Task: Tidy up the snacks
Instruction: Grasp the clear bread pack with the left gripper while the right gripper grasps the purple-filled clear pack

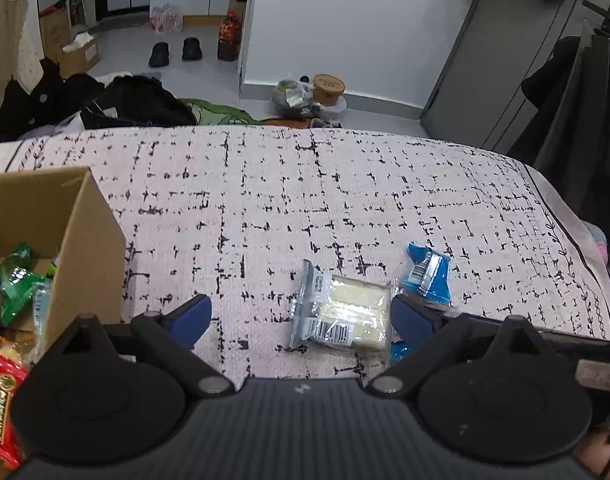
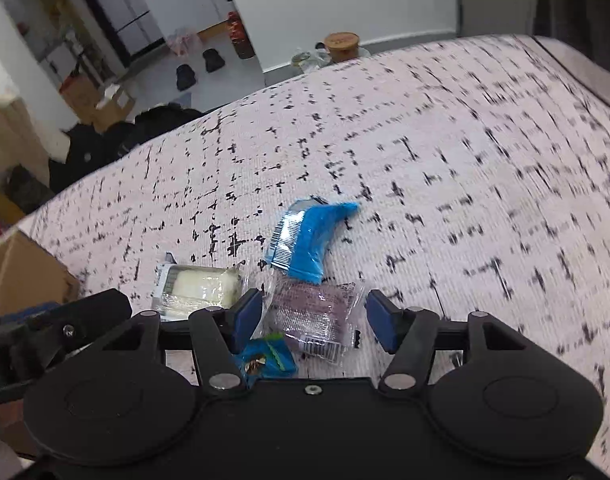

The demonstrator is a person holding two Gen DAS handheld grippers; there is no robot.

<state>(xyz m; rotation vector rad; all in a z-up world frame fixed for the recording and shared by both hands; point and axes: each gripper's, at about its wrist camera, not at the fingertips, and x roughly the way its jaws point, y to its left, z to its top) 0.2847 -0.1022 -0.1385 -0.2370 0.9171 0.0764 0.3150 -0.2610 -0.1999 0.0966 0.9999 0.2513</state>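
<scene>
Snacks are sitting packed in cardboard box (image 1: pixel 81 240), left gripper (image 1: pixel 301 312) hanging wide open beside cream-wafer packet (image 1: pixel 345 316), right gripper (image 2: pixel 313 316) half-open, straddling purple packet (image 2: pixel 317 312) without pressing.

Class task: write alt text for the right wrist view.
The right gripper hovers with jaws open around a clear-wrapped purple snack on a patterned cloth. A blue packet lies just beyond, a pale wrapped cake to the left.
</scene>
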